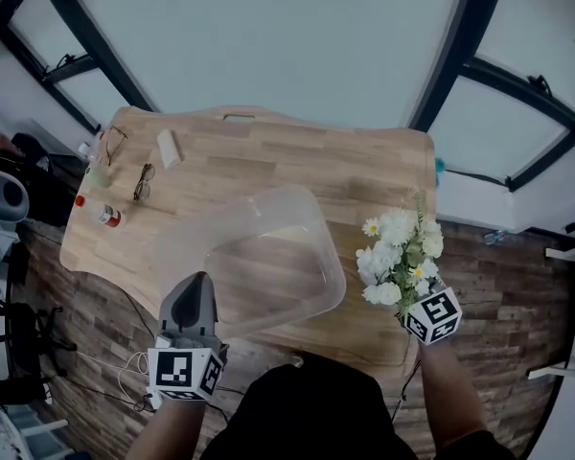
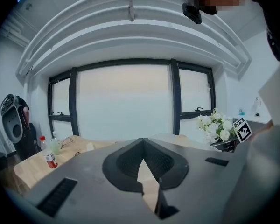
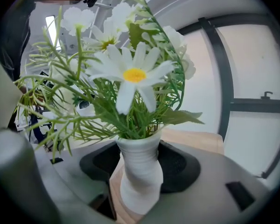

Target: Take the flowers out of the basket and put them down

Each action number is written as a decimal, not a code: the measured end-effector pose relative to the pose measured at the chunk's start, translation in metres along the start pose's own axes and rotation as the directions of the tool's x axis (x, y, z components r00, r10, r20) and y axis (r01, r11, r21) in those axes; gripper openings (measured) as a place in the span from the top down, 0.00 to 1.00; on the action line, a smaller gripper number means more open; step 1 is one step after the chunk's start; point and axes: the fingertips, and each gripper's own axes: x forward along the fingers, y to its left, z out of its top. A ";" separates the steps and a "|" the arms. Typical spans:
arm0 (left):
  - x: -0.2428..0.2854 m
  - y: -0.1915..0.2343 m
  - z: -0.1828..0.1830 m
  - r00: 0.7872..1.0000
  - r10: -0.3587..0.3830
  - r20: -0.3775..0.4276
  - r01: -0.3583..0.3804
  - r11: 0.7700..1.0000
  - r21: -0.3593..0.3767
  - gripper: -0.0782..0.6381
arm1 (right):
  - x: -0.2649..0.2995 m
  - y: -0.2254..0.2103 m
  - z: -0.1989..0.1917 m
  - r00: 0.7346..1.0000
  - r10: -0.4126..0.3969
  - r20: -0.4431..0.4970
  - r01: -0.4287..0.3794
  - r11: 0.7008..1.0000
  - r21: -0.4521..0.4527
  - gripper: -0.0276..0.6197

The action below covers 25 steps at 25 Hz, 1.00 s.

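At the right near corner of the tabletop [image 1: 364, 171]: we find the flowers [image 1: 400, 257], white daisies and green sprigs in a white ribbed vase [image 3: 139, 171], outside the basket [image 1: 332, 257] and just to its right.
Right gripper [image 1: 417, 305]: its fingers [image 3: 182, 167] stand wide and pinch the vase at its waist, one dark pad on each side, with the vase upright between them.
Vase foot: we cannot tell whether it touches the wood.
Left gripper [image 1: 199, 281]: it is by the basket's near left corner. Its fingers [image 2: 165, 164] meet at the tips and hold nothing, and a thin wedge of tabletop shows between the pads.
Basket: clear plastic, in the middle of the tabletop.
Far left of the tabletop: we see spectacles [image 1: 144, 182] and a red-capped bottle [image 1: 103, 214], well apart from the basket.
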 end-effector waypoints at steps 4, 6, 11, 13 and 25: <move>-0.003 0.002 0.000 1.000 0.008 -0.009 -0.008 1.000 0.005 0.88 | 0.005 0.000 -0.004 1.000 0.002 0.004 -0.002 1.000 0.018 0.54; -0.003 0.004 0.000 1.000 0.016 -0.014 -0.016 1.000 0.008 0.88 | 0.006 0.001 -0.006 1.000 0.005 0.009 -0.005 1.000 0.022 0.54; 0.000 0.004 0.004 1.000 0.022 -0.019 -0.022 0.999 0.029 0.88 | 0.010 0.001 -0.012 1.000 0.000 0.027 0.000 1.000 -0.006 0.54; 0.000 0.003 0.004 0.999 0.020 -0.024 -0.019 0.999 0.039 0.88 | 0.010 0.001 -0.012 0.999 0.000 0.038 0.000 1.000 -0.005 0.54; 0.015 -0.009 0.019 1.000 -0.004 -0.007 0.005 0.998 0.056 0.88 | 0.009 0.002 -0.017 0.999 -0.001 0.045 0.001 1.000 -0.004 0.54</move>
